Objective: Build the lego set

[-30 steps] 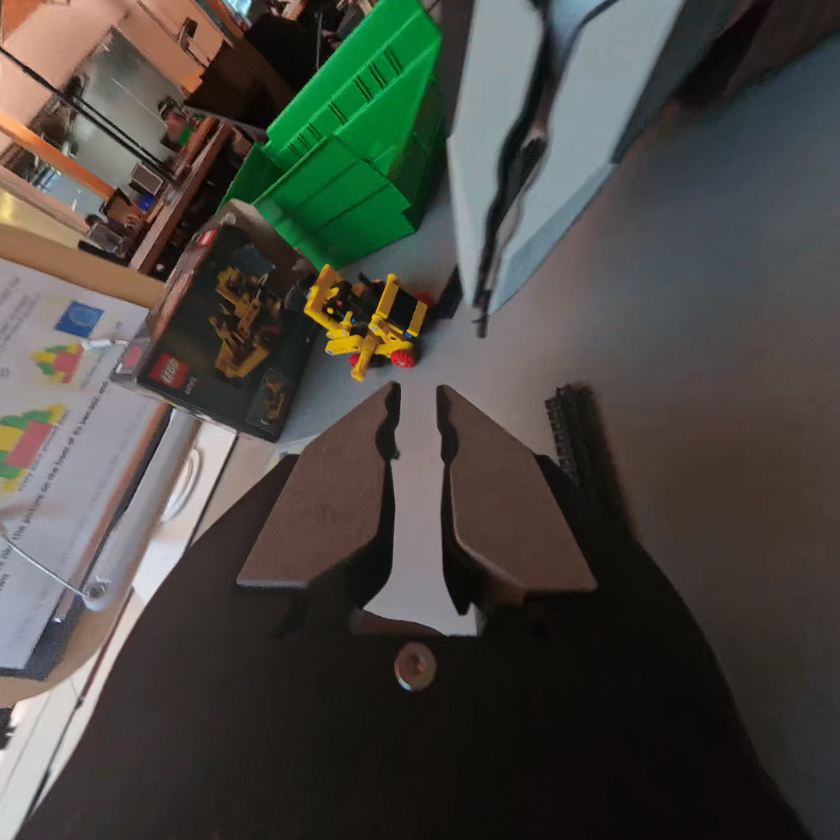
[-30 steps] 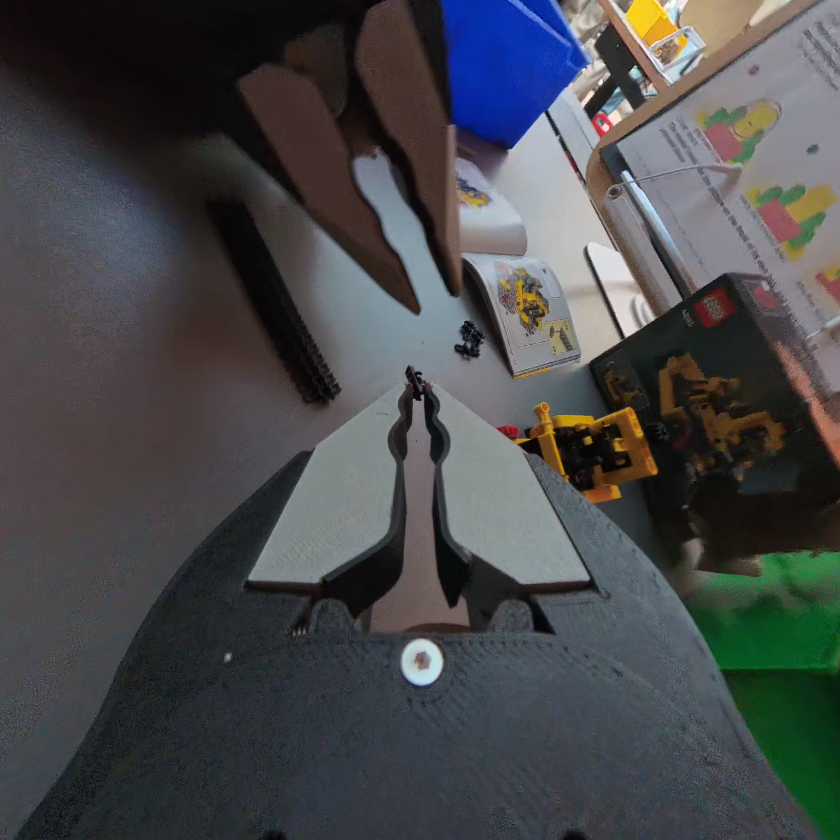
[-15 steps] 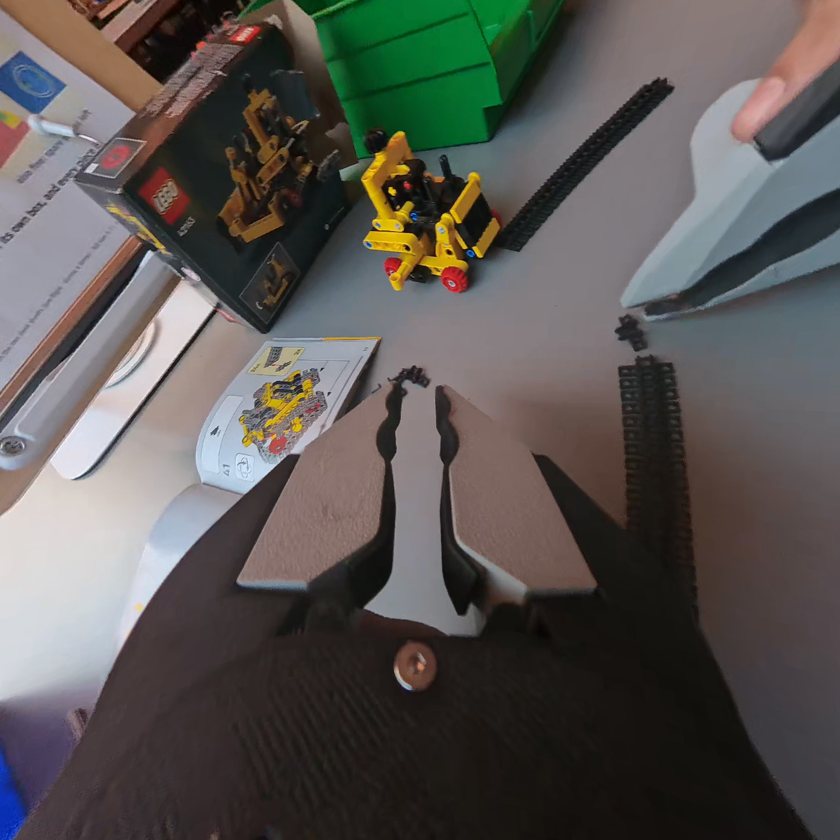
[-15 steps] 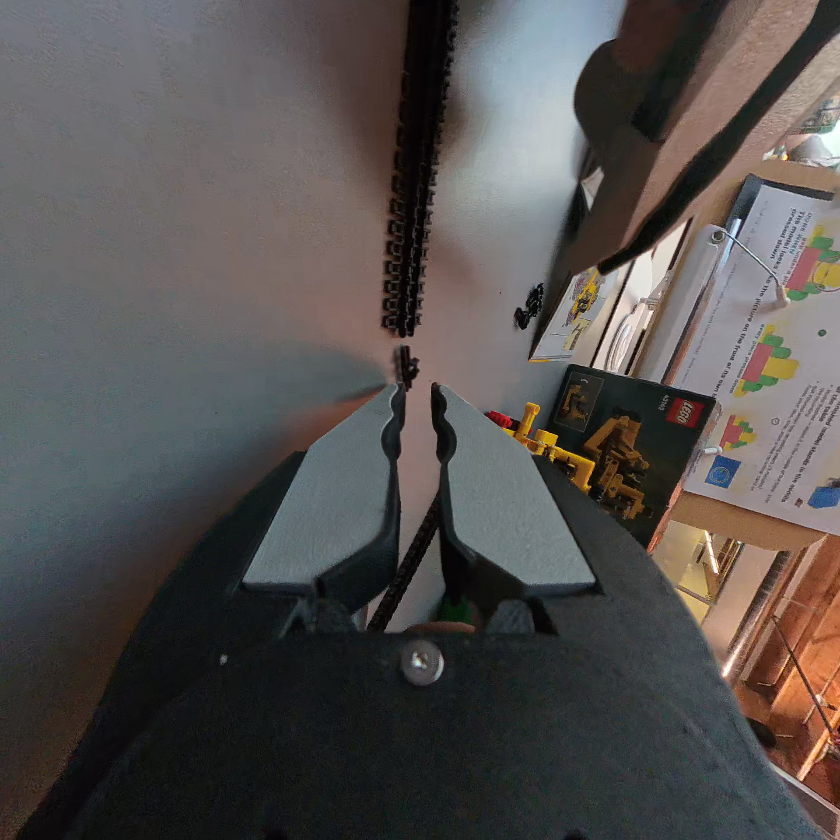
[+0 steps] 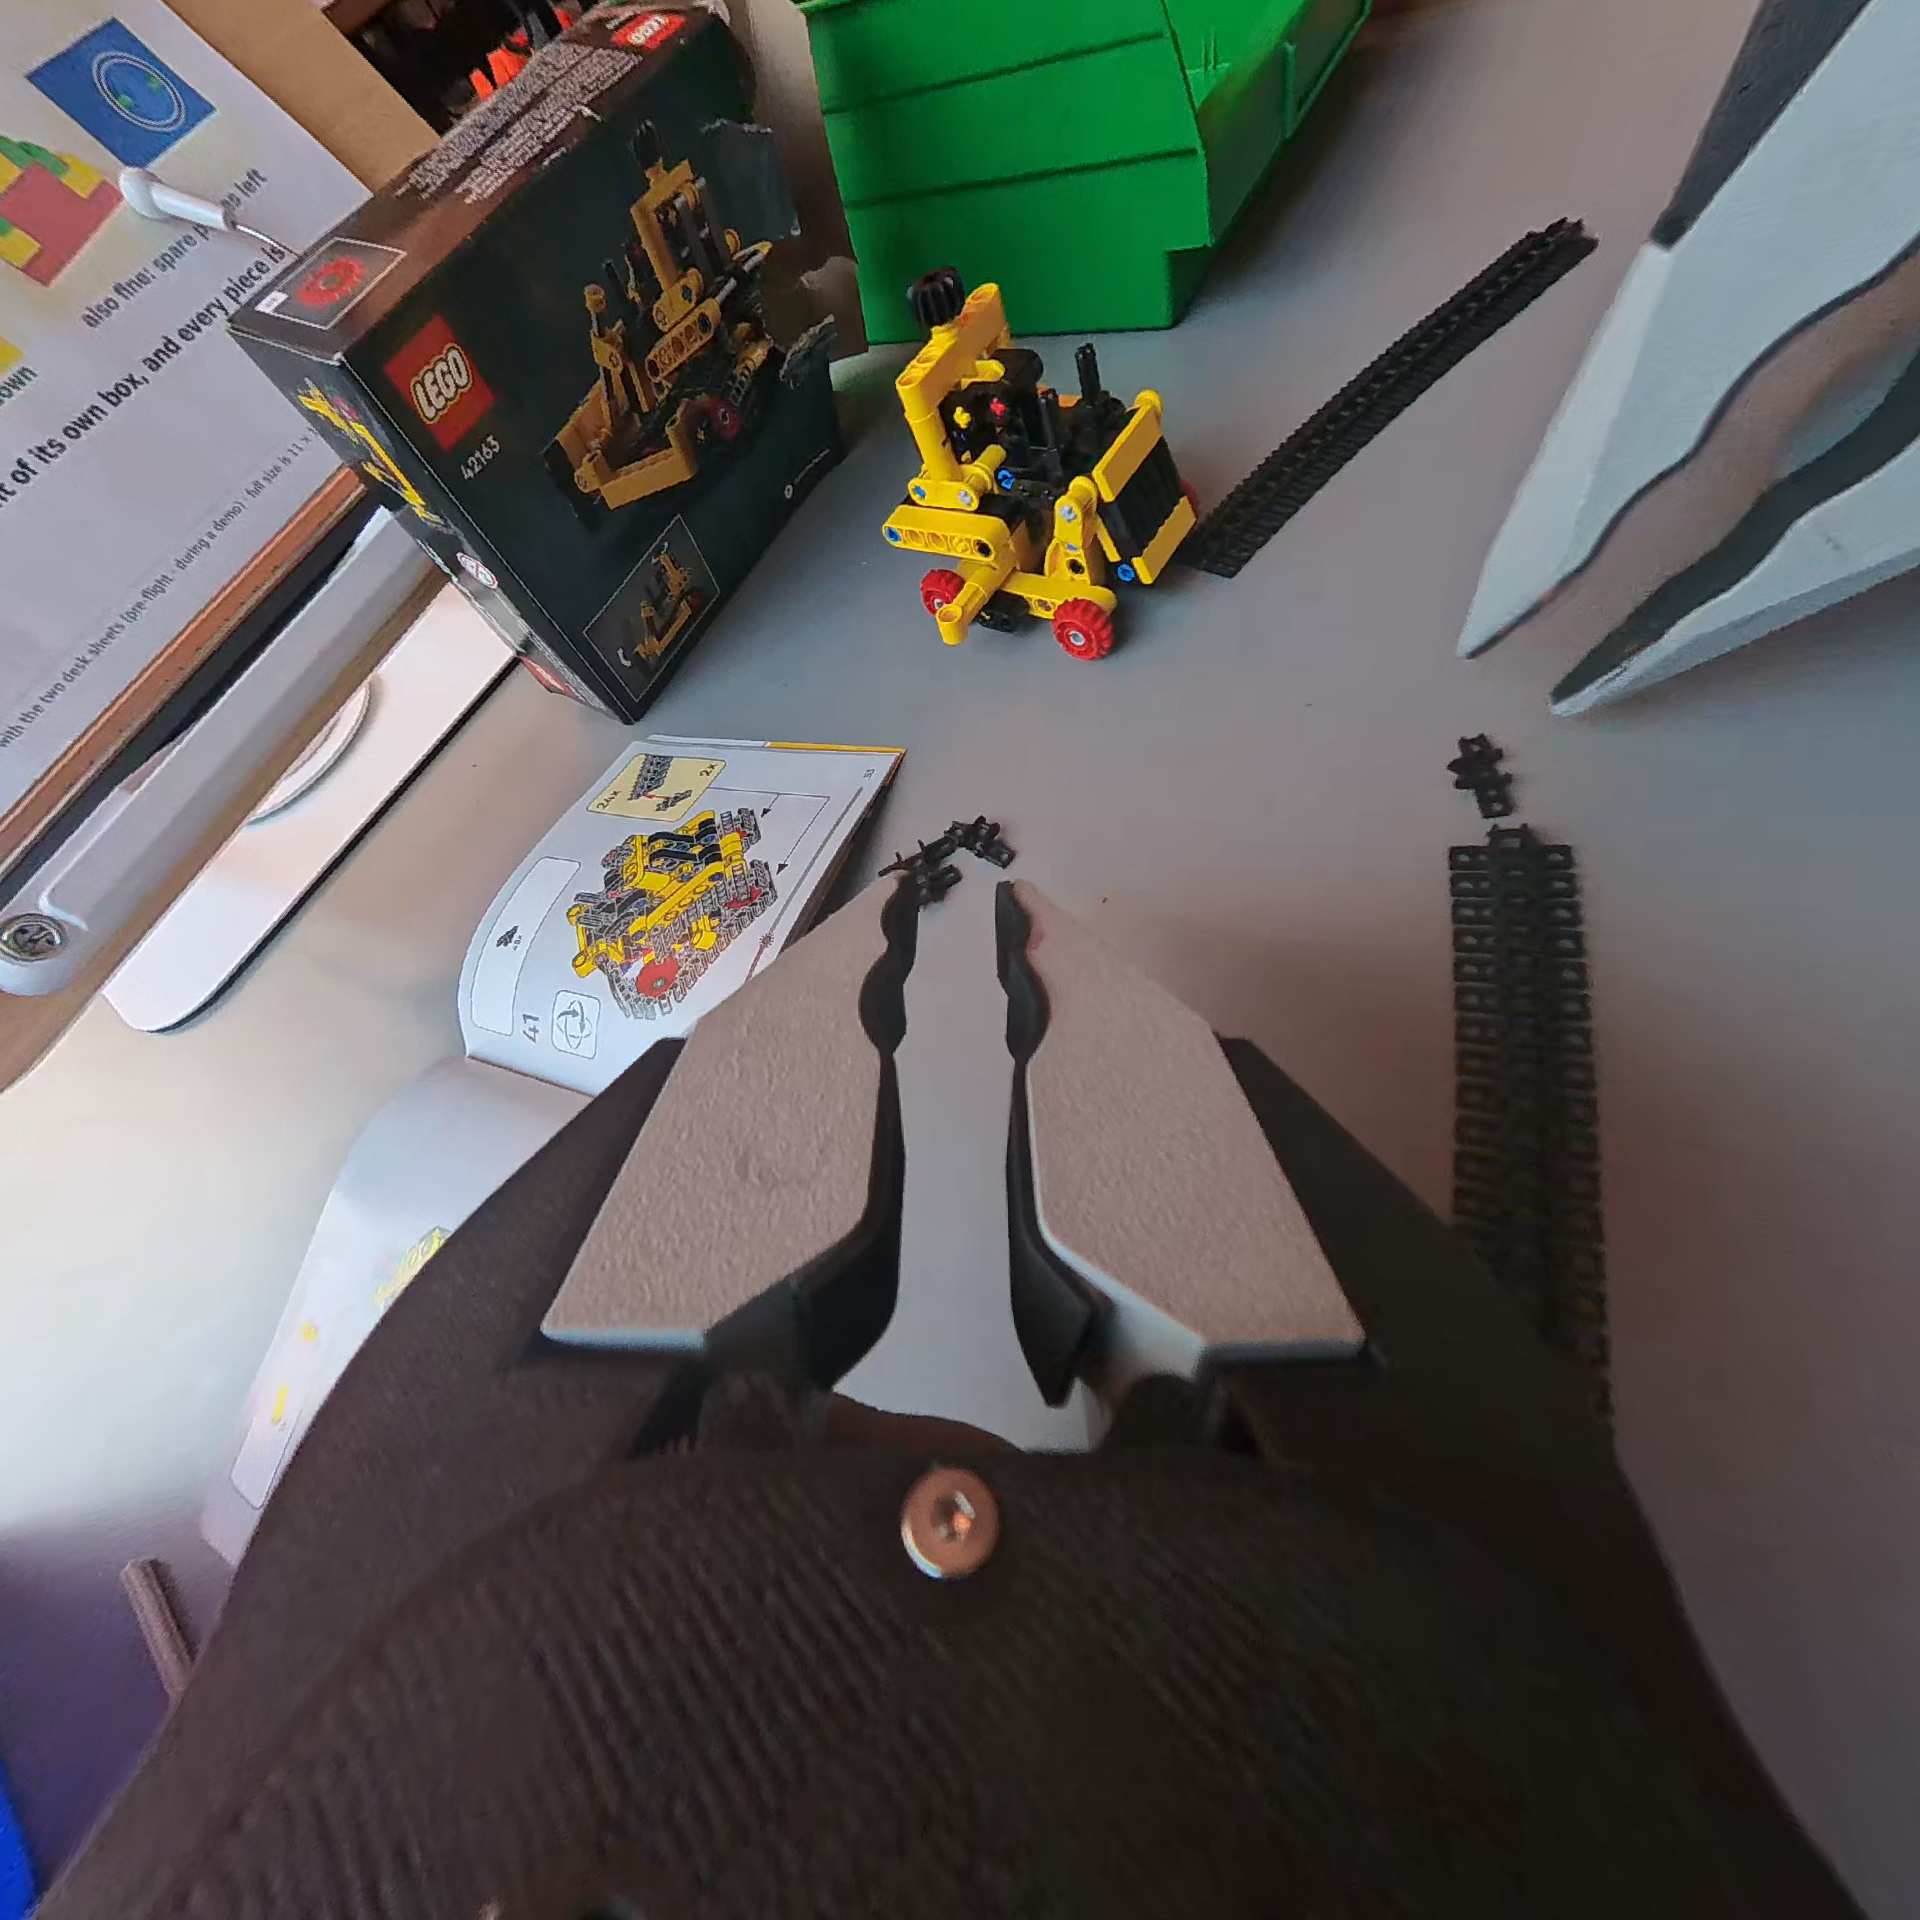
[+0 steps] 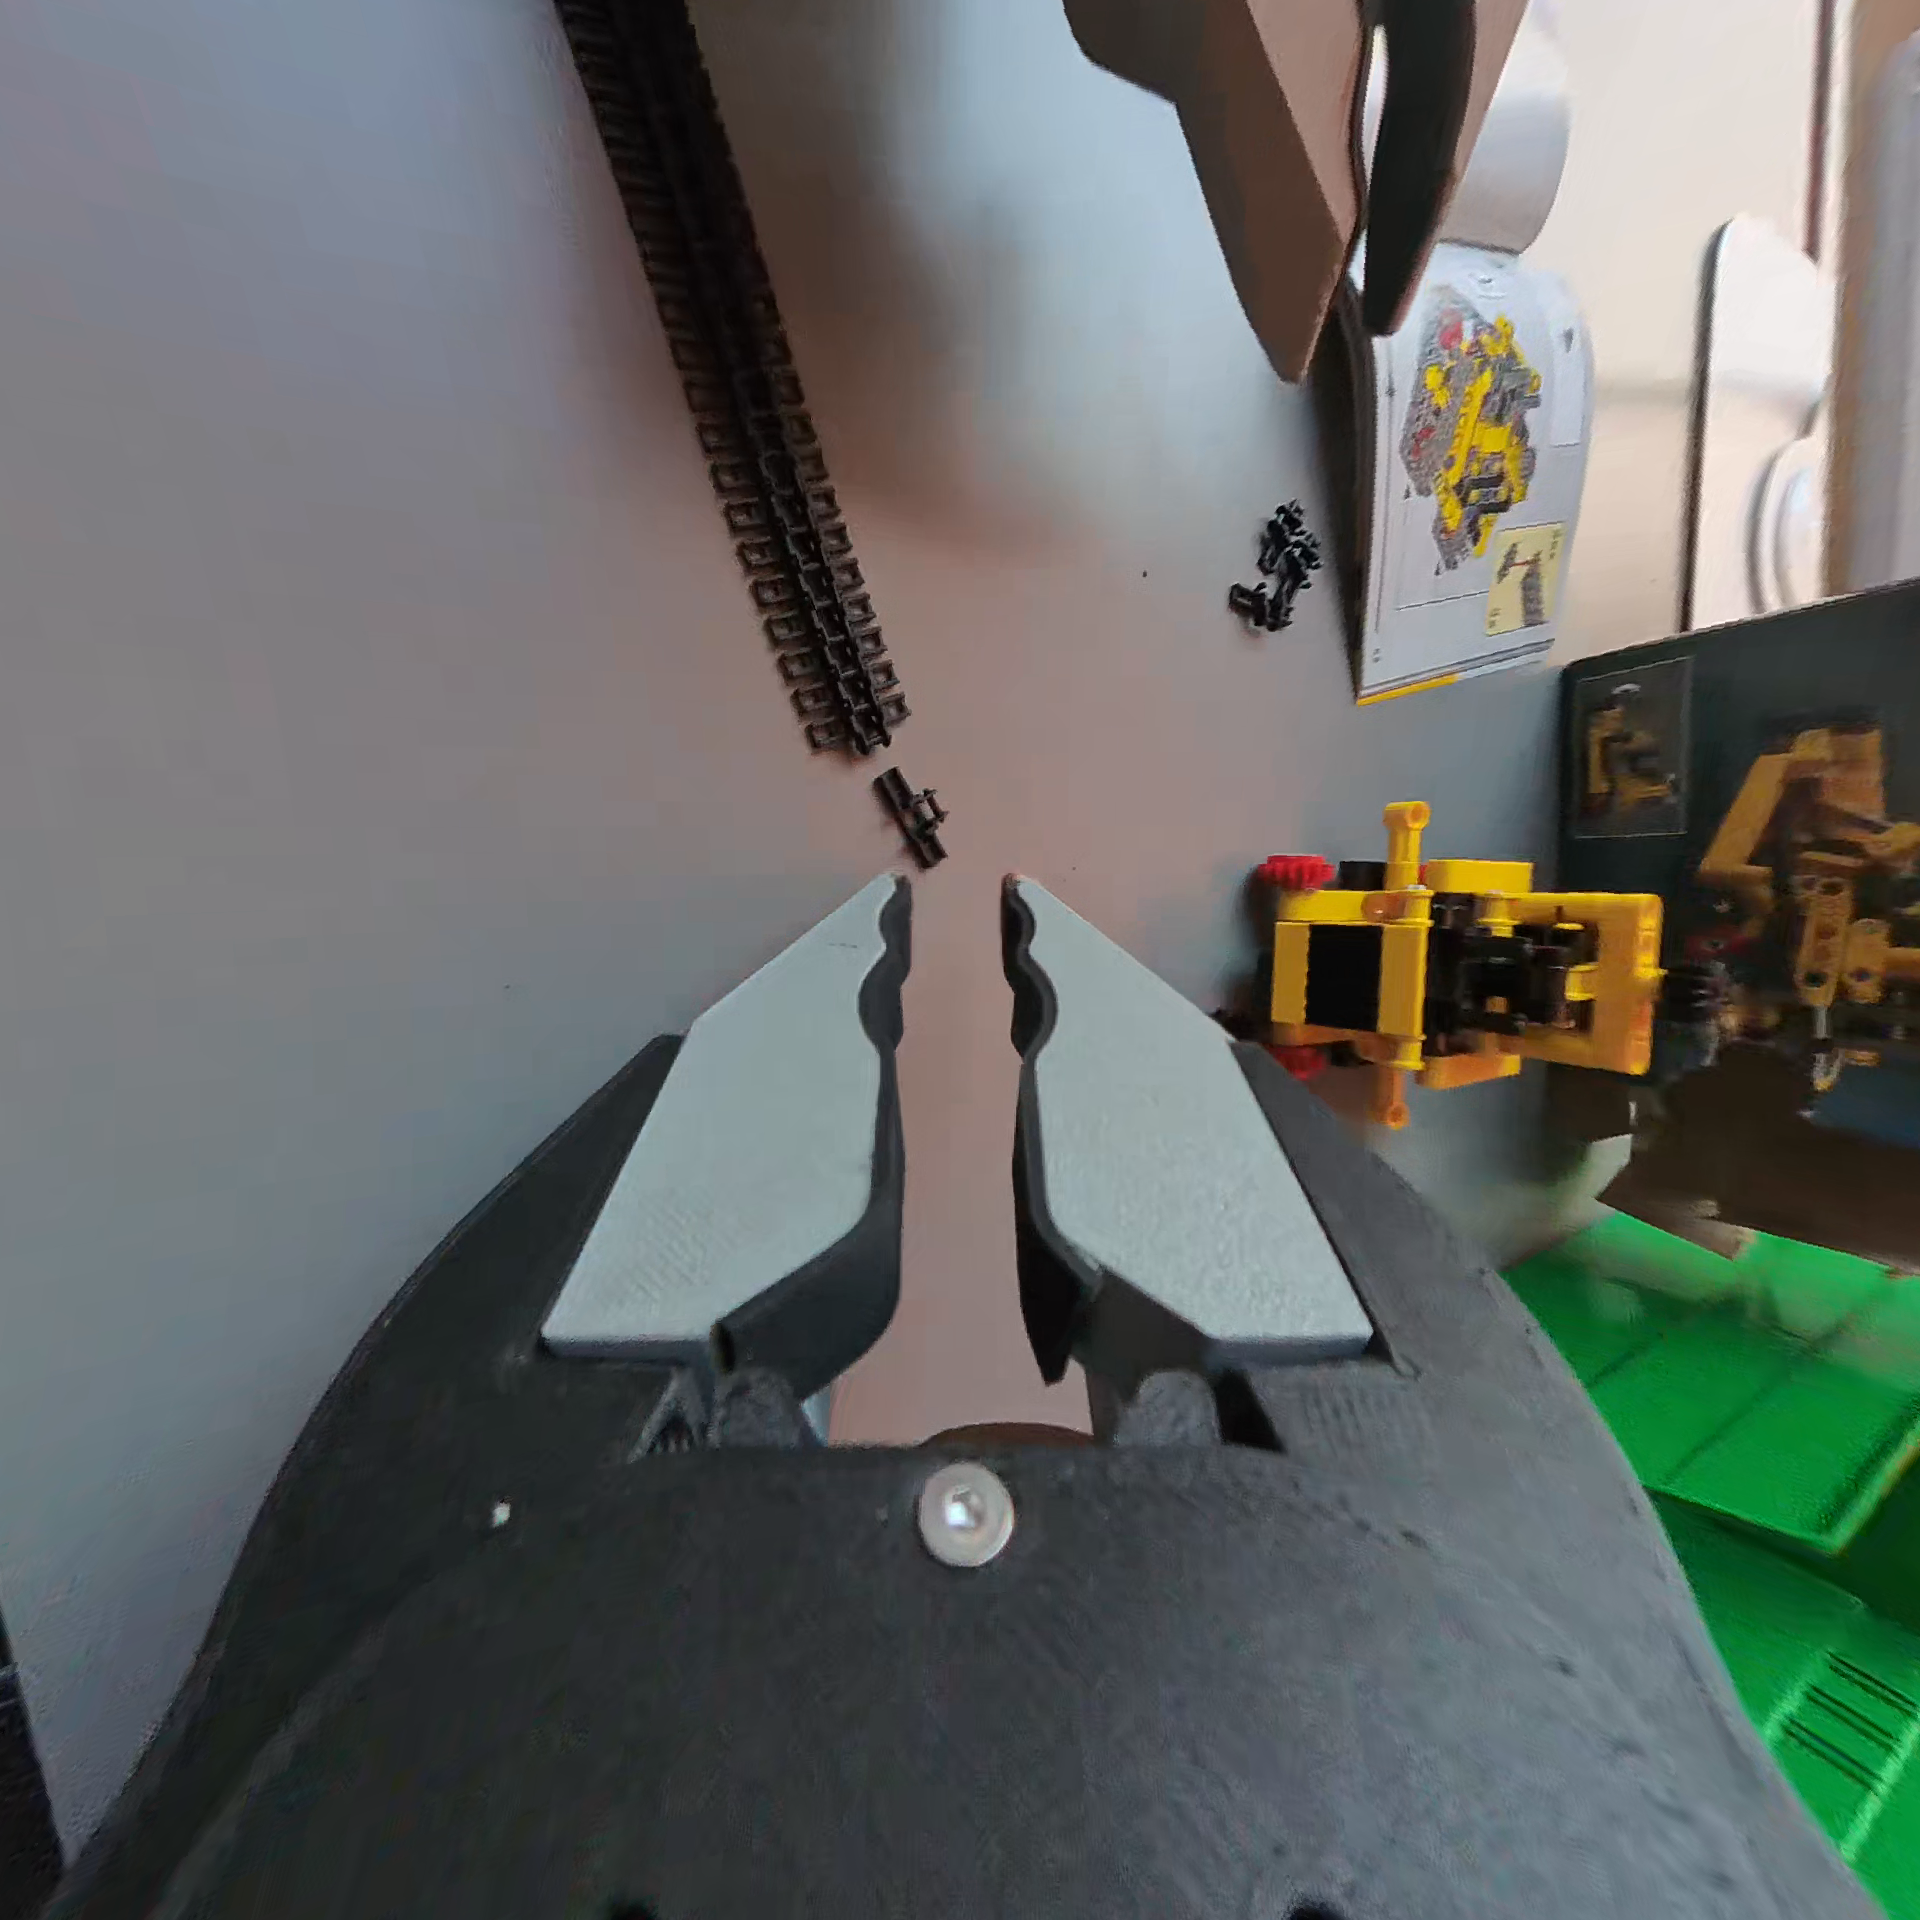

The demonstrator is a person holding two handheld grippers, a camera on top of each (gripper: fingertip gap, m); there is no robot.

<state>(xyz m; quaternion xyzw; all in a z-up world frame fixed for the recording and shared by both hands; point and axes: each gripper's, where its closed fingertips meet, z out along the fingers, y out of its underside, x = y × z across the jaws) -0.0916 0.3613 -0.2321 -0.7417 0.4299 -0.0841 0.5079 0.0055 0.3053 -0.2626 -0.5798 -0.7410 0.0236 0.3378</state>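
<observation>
The half-built yellow and black lego vehicle with red wheels (image 5: 1029, 499) stands on the grey bench (image 5: 1247, 727), between the dark printed lego box (image 5: 561, 384) and a long black track strip (image 5: 1392, 395) whose near end lies just beside its rear. Behind it sits a green plastic bin (image 5: 1049, 145). In the right wrist view the same vehicle (image 6: 1455, 966) appears side-on against the box (image 6: 1745, 883), and the long strip by it is out of sight.

A folded black track band (image 5: 1517, 1039) lies on the bench to the right of the left tongs (image 5: 951, 894), with a single loose black track link (image 5: 1484, 774) just beyond its far end, apart from it. The right wrist view shows that link (image 6: 914, 816) more sharply, lying a little ahead of the right tongs (image 6: 954, 883) and just off the end of the band (image 6: 769, 436).

A small heap of black links (image 5: 951, 852) rests right at the tips of the left tongs, beside the open instruction booklet (image 5: 665, 904). Both tongs stand with a narrow gap between their jaws and hold nothing. Only the left wrist view shows the printed sheet under a clip (image 5: 114, 312) and the white stand foot (image 5: 249, 779) at the bench's left edge
</observation>
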